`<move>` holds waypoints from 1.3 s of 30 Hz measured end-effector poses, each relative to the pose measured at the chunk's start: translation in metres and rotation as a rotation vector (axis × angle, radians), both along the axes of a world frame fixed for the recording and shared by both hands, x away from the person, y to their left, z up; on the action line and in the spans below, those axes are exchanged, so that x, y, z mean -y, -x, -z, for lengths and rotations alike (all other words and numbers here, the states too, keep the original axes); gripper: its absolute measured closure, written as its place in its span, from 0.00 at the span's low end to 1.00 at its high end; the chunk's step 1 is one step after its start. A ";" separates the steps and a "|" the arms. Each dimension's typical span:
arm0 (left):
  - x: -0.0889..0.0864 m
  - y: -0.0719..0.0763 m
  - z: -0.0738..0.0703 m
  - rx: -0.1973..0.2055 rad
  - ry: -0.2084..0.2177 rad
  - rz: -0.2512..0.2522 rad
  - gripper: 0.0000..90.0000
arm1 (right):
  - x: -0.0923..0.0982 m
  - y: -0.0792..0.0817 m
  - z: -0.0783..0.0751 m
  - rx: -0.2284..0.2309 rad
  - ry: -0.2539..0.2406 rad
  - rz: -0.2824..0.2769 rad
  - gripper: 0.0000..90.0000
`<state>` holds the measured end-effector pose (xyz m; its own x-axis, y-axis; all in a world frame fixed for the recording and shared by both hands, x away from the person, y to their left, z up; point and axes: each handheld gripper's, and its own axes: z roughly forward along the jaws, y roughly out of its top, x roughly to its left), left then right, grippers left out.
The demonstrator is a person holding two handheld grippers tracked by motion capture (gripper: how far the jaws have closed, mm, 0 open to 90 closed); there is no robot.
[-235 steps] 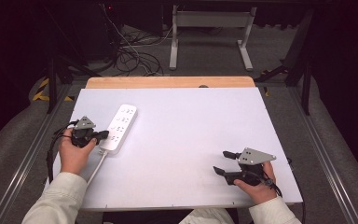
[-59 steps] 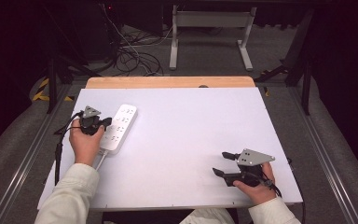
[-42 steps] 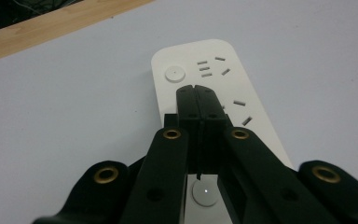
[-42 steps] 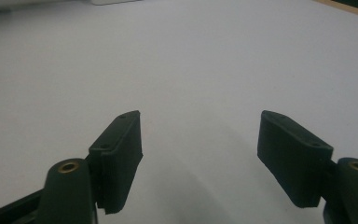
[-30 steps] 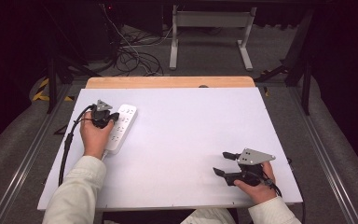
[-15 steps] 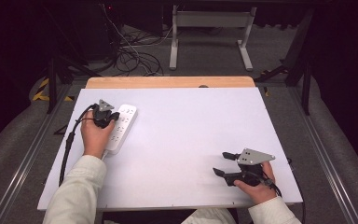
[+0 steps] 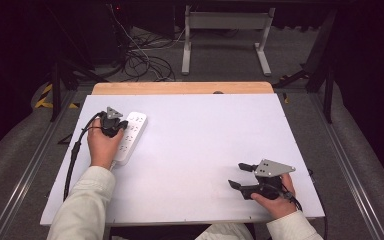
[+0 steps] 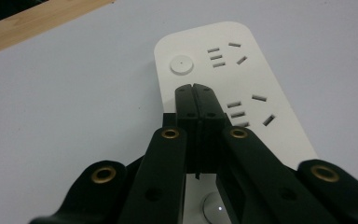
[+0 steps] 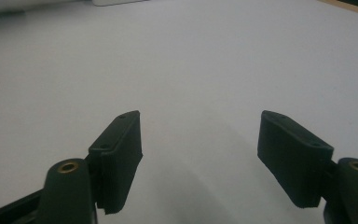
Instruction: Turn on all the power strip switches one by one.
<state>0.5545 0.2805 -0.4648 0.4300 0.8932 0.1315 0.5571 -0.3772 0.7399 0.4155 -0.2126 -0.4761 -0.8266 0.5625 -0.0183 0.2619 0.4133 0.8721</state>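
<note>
Setting: a white rectangular table [image 7: 205,150] with a pale wooden strip along its far edge, dark floor and loose cables beyond.
Object: a white plastic power strip [image 7: 130,137] with rows of sockets lies flat near the table's left side; in the left gripper view a round button [image 8: 182,64] sits at its far end.
Left gripper [image 8: 196,91]: jaws pressed together, tips over the strip's top face, gripping nothing.
Right gripper [image 7: 241,176]: jaws spread wide, empty, low over bare table at the near right.
Handling: probably rigid, light and smooth; its long side edges look best for holding.
Unclear: whether the tips touch the strip; the hand hides its near end.
</note>
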 end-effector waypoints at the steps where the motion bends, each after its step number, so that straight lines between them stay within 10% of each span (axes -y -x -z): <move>1: 0.001 0.000 0.000 -0.001 -0.004 -0.005 1.00 | 0.000 0.000 0.000 0.000 -0.003 -0.001 0.35; 14: 0.013 -0.004 -0.001 -0.003 -0.072 0.004 1.00 | 0.001 0.001 0.000 0.000 -0.004 0.001 0.35; 27: 0.006 -0.001 0.001 -0.009 -0.006 -0.012 1.00 | 0.001 0.002 -0.001 0.006 -0.004 -0.005 0.35; 32: 0.015 -0.004 -0.007 -0.013 -0.112 0.000 1.00 | 0.001 0.002 0.000 0.007 -0.005 -0.002 0.35; 35: 0.020 -0.011 -0.018 0.012 -0.024 0.002 1.00 | 0.000 0.001 0.000 0.004 0.000 0.000 0.35; 39: 0.025 -0.018 -0.018 0.017 -0.021 0.018 1.00 | -0.001 0.001 0.000 0.003 0.004 0.001 0.35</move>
<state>0.5723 0.2551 -0.4466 0.4438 0.8822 0.1574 0.5376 -0.4026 0.7408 0.4143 -0.2120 -0.4764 -0.8261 0.5631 -0.0225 0.2599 0.4161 0.8714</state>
